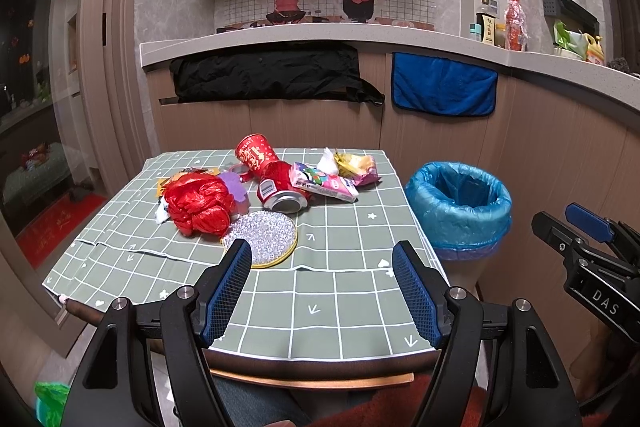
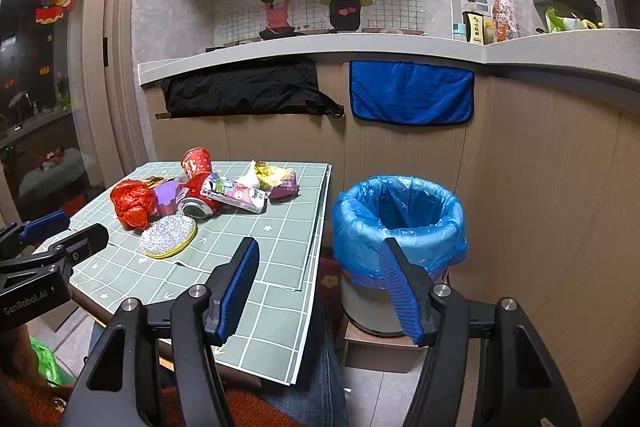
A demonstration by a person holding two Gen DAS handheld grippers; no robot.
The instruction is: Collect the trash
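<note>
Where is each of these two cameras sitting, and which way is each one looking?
Left wrist view: on the left gripper, looking across the table at the trash pile; its open fingers show, the right gripper at the right edge.
Right wrist view: on the right gripper, facing the table edge and the blue-lined bin; its open fingers and jeans show.
Shared: the red can, silver scrubber, bin, blue towel.

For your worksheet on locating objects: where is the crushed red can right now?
In both views the crushed red can lies mid-table, between the purple sponge and the pink wrapper.
</note>
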